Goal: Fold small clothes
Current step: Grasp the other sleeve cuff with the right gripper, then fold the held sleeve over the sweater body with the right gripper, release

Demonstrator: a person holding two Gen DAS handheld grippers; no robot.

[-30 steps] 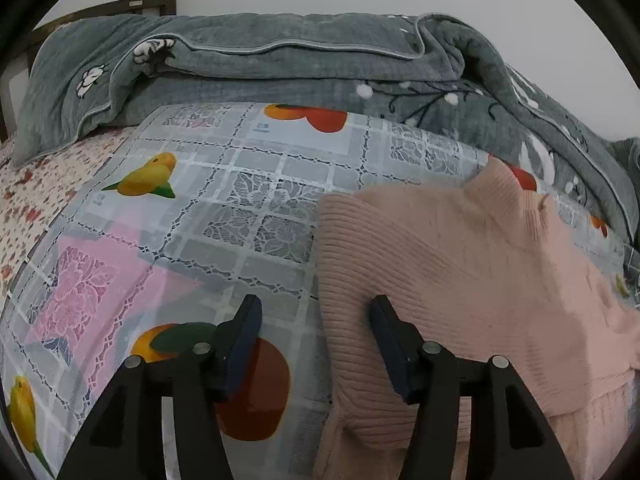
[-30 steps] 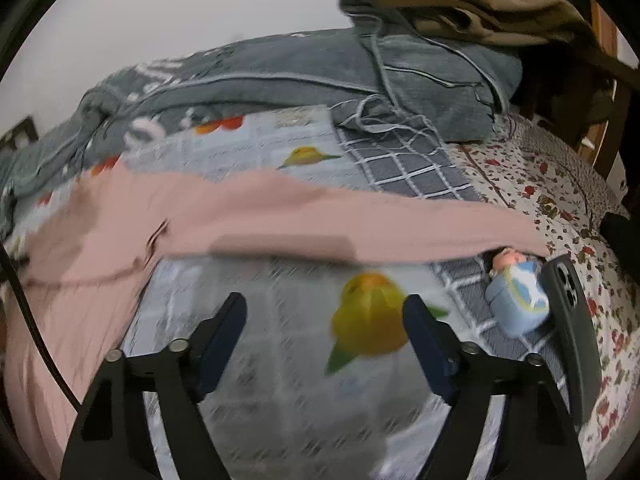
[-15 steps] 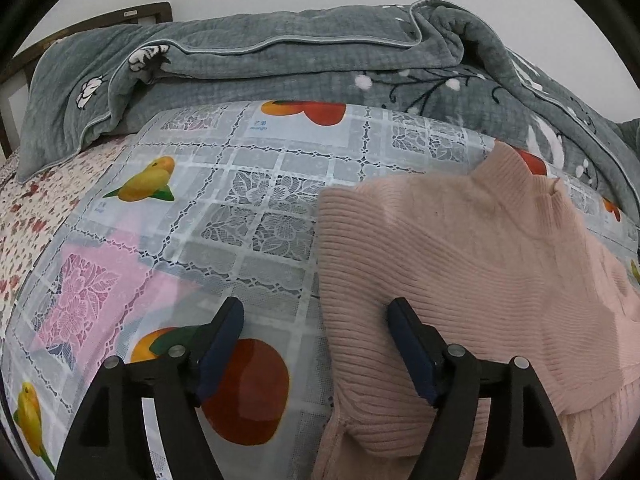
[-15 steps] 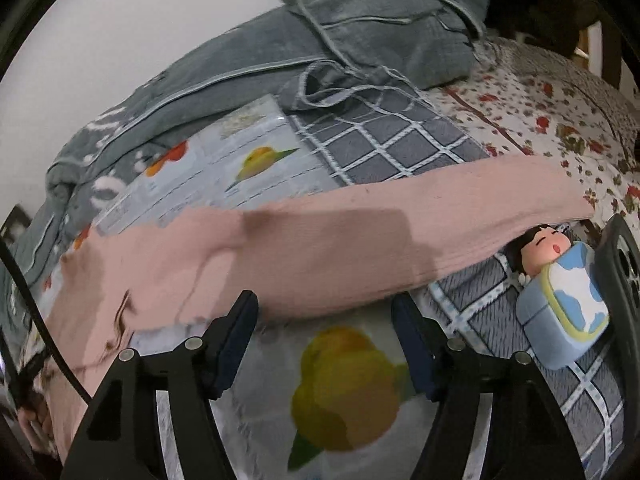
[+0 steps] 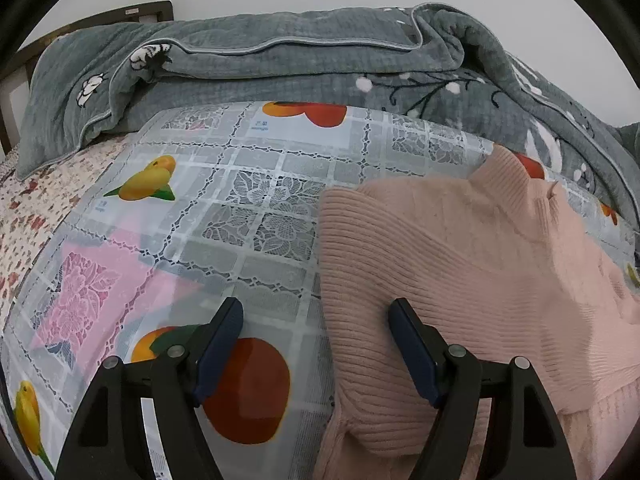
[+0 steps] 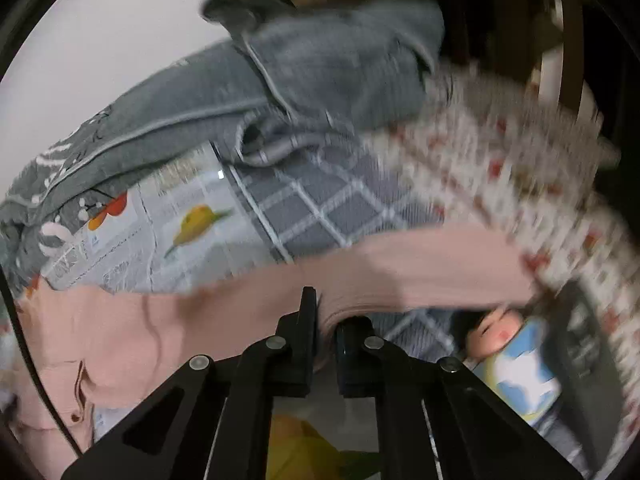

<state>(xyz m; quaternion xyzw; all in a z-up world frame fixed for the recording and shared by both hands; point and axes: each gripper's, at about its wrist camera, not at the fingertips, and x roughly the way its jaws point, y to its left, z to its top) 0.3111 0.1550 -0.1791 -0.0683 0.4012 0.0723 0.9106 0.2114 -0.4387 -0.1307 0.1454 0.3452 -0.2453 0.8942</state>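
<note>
Between the closed fingers of the right claw sits the lower edge of the pink sweater's outstretched sleeve, pinched somewhere along its length, not at the cuff. From that pinch the sleeve runs both ways across the claw's line of sight: to the claw's left it widens into the body of the garment, to the claw's right it carries on to its cuff end over the flowered bedsheet. Its long axis therefore lies crosswise to the fingers. Just right of and below the pinch are a small doll-shaped case and a dark phone, close under the sleeve end; the view is blurred, so whether they touch it cannot be told.

The left claw holds nothing and stands wide. Its right finger is over the ribbed side of the sweater and its left finger over the fruit-printed mat on the bed; the garment's edge runs between them, straight ahead. Beyond lies the grey quilt.

My reading is that the sleeve is to be folded in over the body, so the right claw, already gripping, would travel to its own left along the sleeve's axis, while the left claw is nearest to steady the body.
</note>
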